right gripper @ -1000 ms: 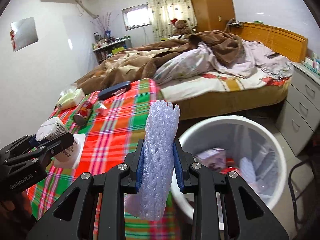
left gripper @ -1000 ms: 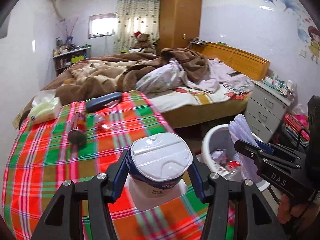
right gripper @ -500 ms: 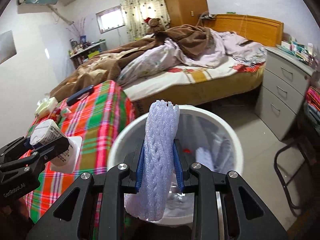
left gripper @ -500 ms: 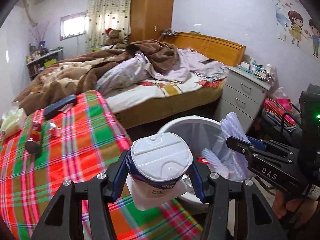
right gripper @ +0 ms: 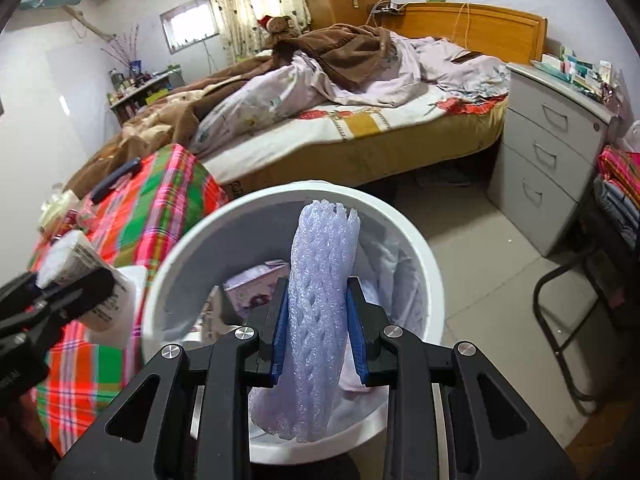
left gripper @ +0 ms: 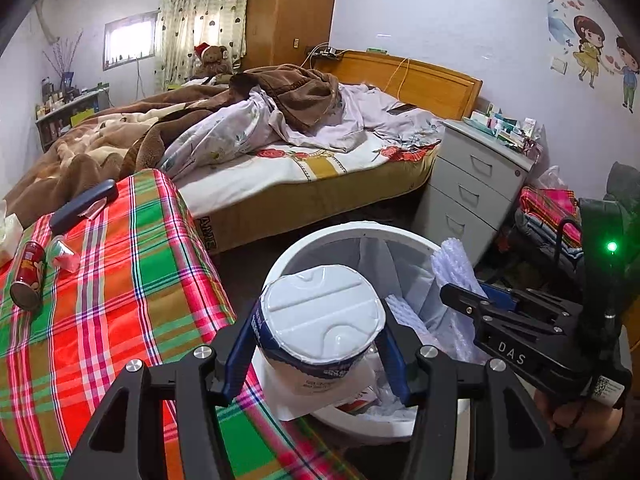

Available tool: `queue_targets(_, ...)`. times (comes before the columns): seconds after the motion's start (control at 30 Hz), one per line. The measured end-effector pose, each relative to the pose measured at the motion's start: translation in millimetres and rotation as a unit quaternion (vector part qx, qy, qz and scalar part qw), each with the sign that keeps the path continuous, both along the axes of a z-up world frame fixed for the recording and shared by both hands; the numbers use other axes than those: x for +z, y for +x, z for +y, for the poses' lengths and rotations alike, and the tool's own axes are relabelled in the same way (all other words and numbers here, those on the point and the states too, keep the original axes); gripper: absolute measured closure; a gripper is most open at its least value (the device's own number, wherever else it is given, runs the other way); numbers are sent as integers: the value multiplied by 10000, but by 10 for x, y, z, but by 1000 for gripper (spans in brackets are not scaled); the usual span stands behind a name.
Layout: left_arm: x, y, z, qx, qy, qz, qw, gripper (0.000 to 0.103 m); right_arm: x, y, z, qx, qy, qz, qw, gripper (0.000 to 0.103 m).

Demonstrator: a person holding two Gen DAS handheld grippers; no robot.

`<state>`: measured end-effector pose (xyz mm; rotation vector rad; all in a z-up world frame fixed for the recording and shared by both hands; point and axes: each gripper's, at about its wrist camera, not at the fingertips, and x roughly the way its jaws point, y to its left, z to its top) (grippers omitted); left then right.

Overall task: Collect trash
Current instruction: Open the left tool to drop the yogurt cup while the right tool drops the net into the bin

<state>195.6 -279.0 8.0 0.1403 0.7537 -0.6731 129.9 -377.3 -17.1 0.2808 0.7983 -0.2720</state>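
Observation:
My left gripper (left gripper: 316, 344) is shut on a white yogurt cup (left gripper: 320, 320) with a blue band, held at the near rim of the white trash bin (left gripper: 360, 230). My right gripper (right gripper: 318, 324) is shut on a pale purple foam net sleeve (right gripper: 320, 300), held upright over the open bin (right gripper: 424, 248). The bin holds paper and packaging. In the left wrist view the right gripper (left gripper: 480, 308) and the foam sleeve (left gripper: 454, 264) sit over the bin's right side. In the right wrist view the left gripper (right gripper: 60, 292) with the cup (right gripper: 80, 264) is at the bin's left.
A table with a red and green plaid cloth (left gripper: 120, 280) stands left of the bin; on it lie a red can (left gripper: 28, 274), a crumpled wrapper (left gripper: 64, 254) and a dark case (left gripper: 84, 206). A bed (left gripper: 300, 152), a grey drawer unit (left gripper: 472, 188) and a chair frame (right gripper: 568, 300) surround the floor.
Both grippers have moved right, from over the table to the bin. The foam sleeve now hangs inside the bin's mouth and the cup is at its rim. Both grips are unchanged.

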Motion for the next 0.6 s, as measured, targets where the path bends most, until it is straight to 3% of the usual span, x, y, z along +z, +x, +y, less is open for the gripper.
queue_targets(0.27, -94, 92, -69, 20, 39, 104, 9999, 38, -84, 33, -56, 25, 26, 177, 9998, 70)
queue_targets(0.43, -93, 113, -59, 57, 23, 106, 9999, 37, -75, 12, -68, -3, 47, 129, 9999, 43)
queue_targets(0.6, -56, 78, -10, 81, 4, 38, 10000, 37, -35, -3, -54, -30, -33, 84, 10000, 43)
